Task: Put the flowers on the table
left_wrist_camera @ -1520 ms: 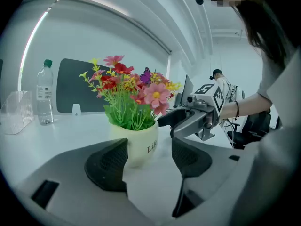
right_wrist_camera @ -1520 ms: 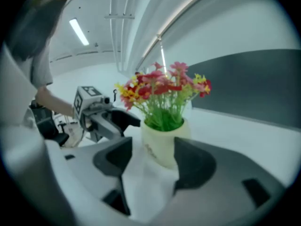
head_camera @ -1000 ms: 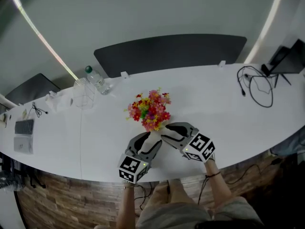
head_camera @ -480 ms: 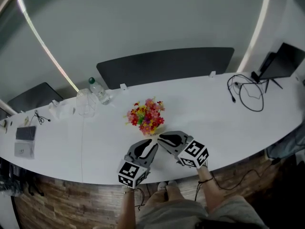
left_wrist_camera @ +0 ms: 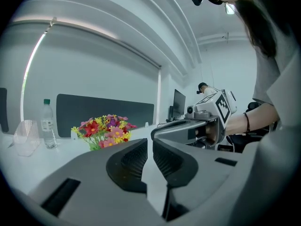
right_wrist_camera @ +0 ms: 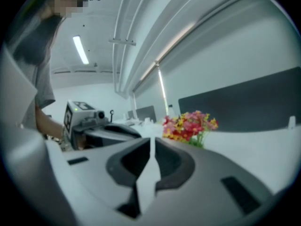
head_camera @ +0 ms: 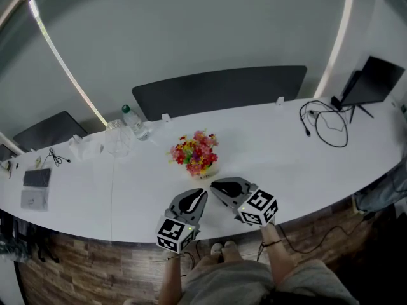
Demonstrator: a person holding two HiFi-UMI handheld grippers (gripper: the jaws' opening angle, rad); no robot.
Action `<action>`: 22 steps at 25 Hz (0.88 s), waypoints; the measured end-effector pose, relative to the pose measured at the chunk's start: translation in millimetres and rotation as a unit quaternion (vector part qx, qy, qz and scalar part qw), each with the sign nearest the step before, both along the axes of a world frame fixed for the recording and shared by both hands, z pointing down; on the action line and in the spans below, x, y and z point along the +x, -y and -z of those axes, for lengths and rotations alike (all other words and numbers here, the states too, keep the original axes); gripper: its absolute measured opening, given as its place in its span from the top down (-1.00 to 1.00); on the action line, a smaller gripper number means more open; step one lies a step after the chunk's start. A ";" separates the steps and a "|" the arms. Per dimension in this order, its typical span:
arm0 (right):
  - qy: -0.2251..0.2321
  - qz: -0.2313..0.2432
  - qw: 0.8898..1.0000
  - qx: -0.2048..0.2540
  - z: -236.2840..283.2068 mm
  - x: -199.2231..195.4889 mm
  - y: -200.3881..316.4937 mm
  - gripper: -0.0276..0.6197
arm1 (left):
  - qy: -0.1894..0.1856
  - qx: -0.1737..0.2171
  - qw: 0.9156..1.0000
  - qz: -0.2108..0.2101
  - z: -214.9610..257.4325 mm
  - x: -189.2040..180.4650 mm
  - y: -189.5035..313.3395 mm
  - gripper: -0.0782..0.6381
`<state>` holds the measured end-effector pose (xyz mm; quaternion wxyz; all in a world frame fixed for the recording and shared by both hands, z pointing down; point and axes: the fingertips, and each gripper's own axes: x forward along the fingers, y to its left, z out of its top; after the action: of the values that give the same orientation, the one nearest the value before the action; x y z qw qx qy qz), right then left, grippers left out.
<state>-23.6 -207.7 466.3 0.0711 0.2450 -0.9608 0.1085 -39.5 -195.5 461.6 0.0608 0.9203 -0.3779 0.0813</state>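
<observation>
White table [head_camera: 289, 152] bears flowers [head_camera: 194, 154] just beyond both just-closed, empty fingers [head_camera: 196, 198].

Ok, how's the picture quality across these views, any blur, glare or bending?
Head view: the fisheye bows the table into an arc, and the light strip glares white. Left gripper view: flowers sharp, corners dark and rounded. Right gripper view: softer, flowers slightly blurred, same dark rim.

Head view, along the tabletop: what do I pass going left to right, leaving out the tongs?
dark flat device → water bottle → flowers → looped black cable → dark screen
</observation>
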 end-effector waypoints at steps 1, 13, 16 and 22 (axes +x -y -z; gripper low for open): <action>0.003 -0.001 1.000 0.001 1.6 0.2 -1.6 0.78 | -0.001 0.000 1.000 0.000 1.5 0.2 -1.0 0.65; 0.013 -0.012 1.000 0.010 6.8 5.1 -11.5 0.84 | 0.002 0.014 1.000 -0.012 10.8 4.8 -8.6 0.70; 0.014 -0.012 1.000 0.012 8.5 5.4 -12.9 0.84 | 0.004 0.014 1.000 -0.015 10.5 6.3 -9.8 0.71; 0.017 -0.011 1.000 0.017 12.3 7.8 -13.0 0.84 | 0.007 0.019 1.000 -0.018 10.5 9.5 -8.6 0.73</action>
<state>-15.8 -194.7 454.1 0.0492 0.2548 -0.9609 0.0968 -30.0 -186.9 451.2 0.0394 0.9274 -0.3628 0.0820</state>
